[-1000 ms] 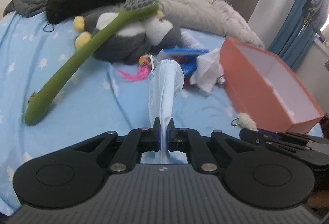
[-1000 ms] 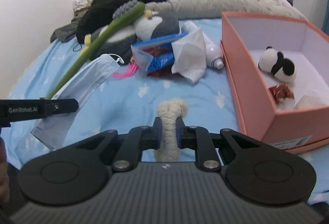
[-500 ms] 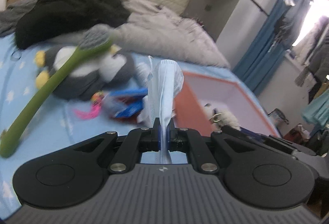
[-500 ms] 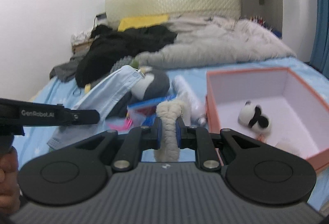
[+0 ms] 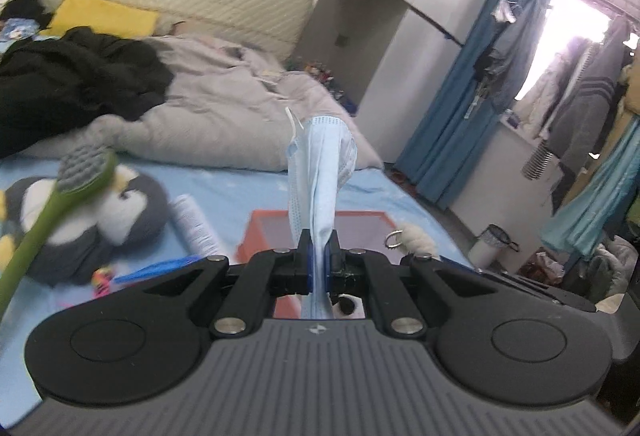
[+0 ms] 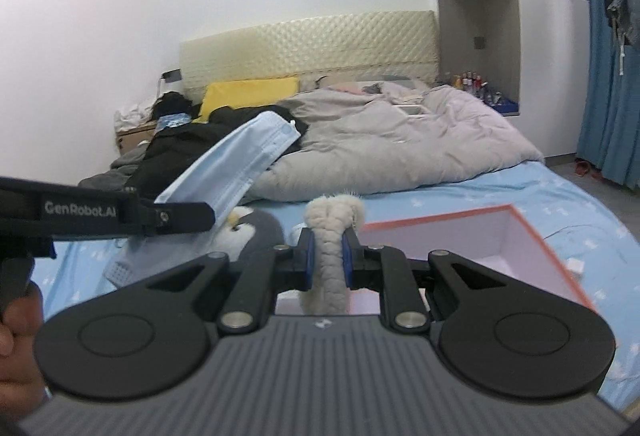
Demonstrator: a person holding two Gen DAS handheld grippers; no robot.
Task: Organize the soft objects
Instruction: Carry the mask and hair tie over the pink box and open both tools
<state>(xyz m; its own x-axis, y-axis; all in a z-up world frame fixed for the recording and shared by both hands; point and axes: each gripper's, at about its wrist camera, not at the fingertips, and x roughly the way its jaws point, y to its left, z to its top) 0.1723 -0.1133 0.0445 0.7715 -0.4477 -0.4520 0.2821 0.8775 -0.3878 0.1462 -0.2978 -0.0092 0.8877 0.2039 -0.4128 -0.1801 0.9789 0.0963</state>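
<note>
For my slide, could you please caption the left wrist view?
Left gripper pinching a blue face mask above the orange box on the bed.

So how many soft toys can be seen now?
2. A penguin plush lies on the bed left of the orange box; a white fluffy keychain toy is pinched in the right tool. Others may hide inside the box.

Open top on the orange box (image 6: 536, 236), interior bare at the far corner. Crowding its left flank: penguin plush (image 5: 120, 211), green brush (image 5: 52, 211), white tube (image 5: 196, 224). Heaped grey duvet (image 6: 400, 147) blocking beyond.
</note>
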